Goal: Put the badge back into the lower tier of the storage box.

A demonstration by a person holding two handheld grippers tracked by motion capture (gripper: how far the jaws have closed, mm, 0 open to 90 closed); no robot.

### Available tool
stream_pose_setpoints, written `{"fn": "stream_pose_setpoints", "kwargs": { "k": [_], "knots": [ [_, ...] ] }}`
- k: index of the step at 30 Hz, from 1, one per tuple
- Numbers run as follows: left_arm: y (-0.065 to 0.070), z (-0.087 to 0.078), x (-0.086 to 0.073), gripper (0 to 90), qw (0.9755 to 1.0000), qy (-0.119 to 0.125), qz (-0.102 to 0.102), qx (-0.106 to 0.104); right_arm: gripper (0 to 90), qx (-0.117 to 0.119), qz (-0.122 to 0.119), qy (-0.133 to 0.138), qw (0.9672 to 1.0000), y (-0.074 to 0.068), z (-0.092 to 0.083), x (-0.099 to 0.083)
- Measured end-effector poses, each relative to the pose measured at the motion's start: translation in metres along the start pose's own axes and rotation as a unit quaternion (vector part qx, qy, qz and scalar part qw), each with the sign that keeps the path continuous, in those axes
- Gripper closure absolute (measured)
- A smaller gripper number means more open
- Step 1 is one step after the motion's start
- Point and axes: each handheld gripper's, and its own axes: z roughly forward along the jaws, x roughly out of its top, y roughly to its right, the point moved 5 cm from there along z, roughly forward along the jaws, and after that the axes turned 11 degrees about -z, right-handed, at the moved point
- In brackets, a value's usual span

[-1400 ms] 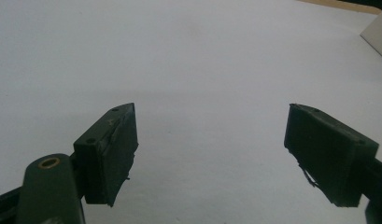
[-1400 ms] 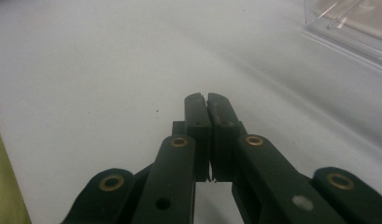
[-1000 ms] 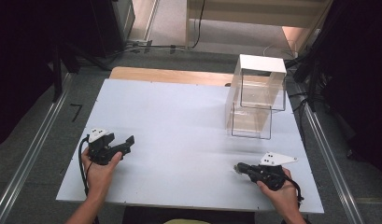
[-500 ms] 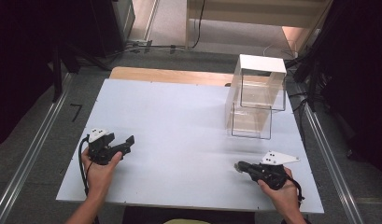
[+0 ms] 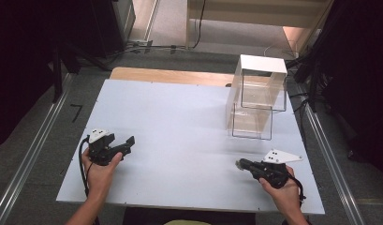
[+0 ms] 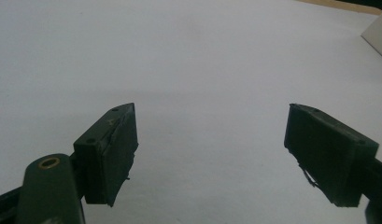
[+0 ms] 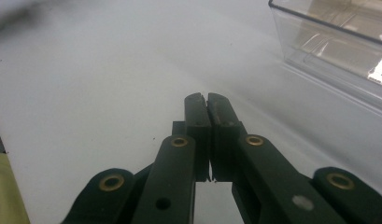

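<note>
Clear plastic stacked boxes on the pale grey table
Right claw near the boxes, jaws pressed together, empty; left claw well apart from them, jaws wide, empty.

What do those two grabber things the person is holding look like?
Both are black, each with two flat, blocky jaws. The left gripper has a small white block on top and a black cable looping down by the wrist. The right gripper carries a pale grey three-cornered plate with small dark dots, and a black cable too. Up close, its black links show brass-coloured rings at the pivots. The forearms are bare, with no sleeves showing.
</note>
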Motion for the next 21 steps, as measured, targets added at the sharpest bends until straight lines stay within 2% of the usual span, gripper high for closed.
{"fn": "stream_pose_setpoints", "kwargs": {
  "k": [21],
  "knots": [
    [0.0,0.001,0.0,17.4,1.0,-0.001,0.0,0.001,85.8,-0.017,0.004,0.015,0.9997,0.011,0.0,0.009]
  ]
}}
